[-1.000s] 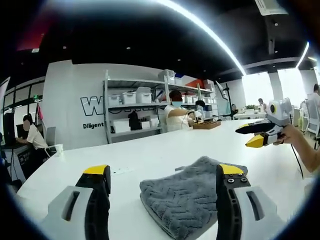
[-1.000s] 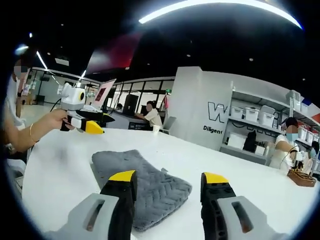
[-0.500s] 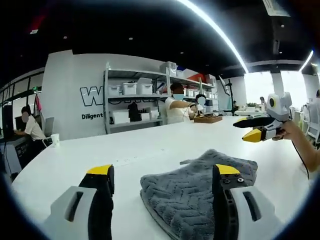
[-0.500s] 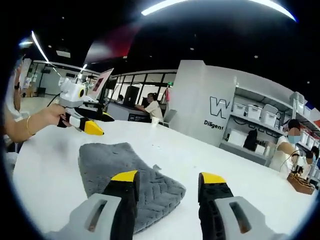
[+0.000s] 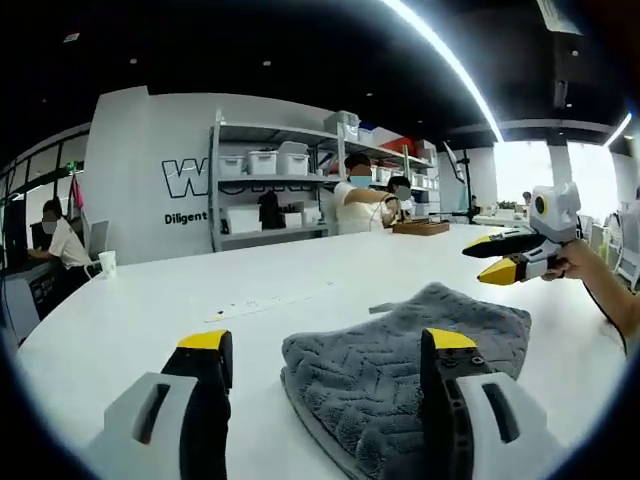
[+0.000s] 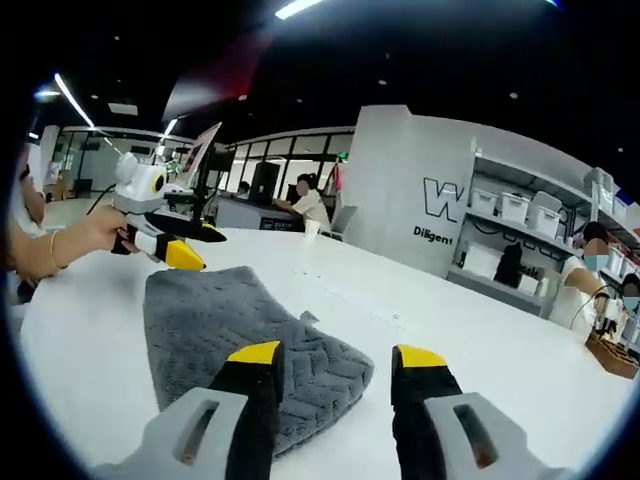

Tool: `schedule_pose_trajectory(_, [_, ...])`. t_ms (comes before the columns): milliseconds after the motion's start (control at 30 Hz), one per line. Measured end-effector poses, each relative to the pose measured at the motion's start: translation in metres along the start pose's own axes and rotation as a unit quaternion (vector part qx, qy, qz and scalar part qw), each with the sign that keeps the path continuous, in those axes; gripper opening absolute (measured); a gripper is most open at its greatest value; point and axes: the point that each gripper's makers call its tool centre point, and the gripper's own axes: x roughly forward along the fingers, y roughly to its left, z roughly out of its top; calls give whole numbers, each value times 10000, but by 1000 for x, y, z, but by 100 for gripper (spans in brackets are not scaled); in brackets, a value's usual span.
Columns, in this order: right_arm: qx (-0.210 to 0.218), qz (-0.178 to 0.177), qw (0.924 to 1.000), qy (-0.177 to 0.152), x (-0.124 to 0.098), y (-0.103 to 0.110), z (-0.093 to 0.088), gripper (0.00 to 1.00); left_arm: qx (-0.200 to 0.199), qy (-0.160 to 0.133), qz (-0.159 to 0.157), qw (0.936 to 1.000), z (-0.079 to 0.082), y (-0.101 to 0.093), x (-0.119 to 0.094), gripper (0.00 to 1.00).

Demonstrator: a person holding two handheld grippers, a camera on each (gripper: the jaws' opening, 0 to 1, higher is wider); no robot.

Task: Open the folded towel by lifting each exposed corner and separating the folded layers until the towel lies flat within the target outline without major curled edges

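A grey folded towel (image 5: 410, 365) with a zigzag weave lies on the white table (image 5: 200, 300). In the left gripper view my left gripper (image 5: 330, 345) stands open just above the towel's near edge, its right jaw over the cloth. The right gripper (image 5: 497, 258) comes in from the right, held by a hand, hovering past the towel's far side. In the right gripper view my right gripper (image 6: 335, 358) is open over the towel (image 6: 225, 330), near its right end. The left gripper (image 6: 190, 245) shows beyond the towel's far left corner, in a hand.
Shelving with white bins (image 5: 270, 200) stands against the back wall, with people near it and one seated at a desk at the left (image 5: 55, 245). A paper cup (image 5: 107, 265) sits at the table's far edge. A wooden tray (image 5: 420, 227) rests far back.
Both views have dropped closer to the table and the towel looms larger. Both grippers stay open.
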Motion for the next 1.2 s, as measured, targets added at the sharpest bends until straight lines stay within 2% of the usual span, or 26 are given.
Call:
schedule_pose_trajectory(100, [57,2,9999,90,2,-1,-6,38,-19,101,26,9999,-10,-1,3,72])
schedule_pose_trajectory(267, [118,22,9998,157,5,-1,-14,37,137,38,-159,9998,-11,-11,7,70])
schedule_pose_trajectory(300, [239,51,9996,134,6,1,-16,36,148,61,-172,9997,-14,-11,8,70])
schedule_pose_trajectory(400, [524,178,9984,153,6,6,-22,32,13,100,-194,9998,-20,-10,9,67])
schedule_pose_trajectory(633, [571,150,9981,185,9,5,-26,30,-298,210,-279,9989,-33,-11,13,62])
schedule_pose_trajectory(967, [686,166,9973,204,12,4,-31,29,-774,210,-385,9960,-40,-11,14,58])
schedule_pose_trajectory(1100, [721,78,9970,263,14,-1,-38,31,-897,202,-403,9950,-41,-11,15,58])
schedule_pose_trajectory(1200, [912,119,9952,325,14,1,-45,29,-894,196,-420,9949,-41,-12,15,57])
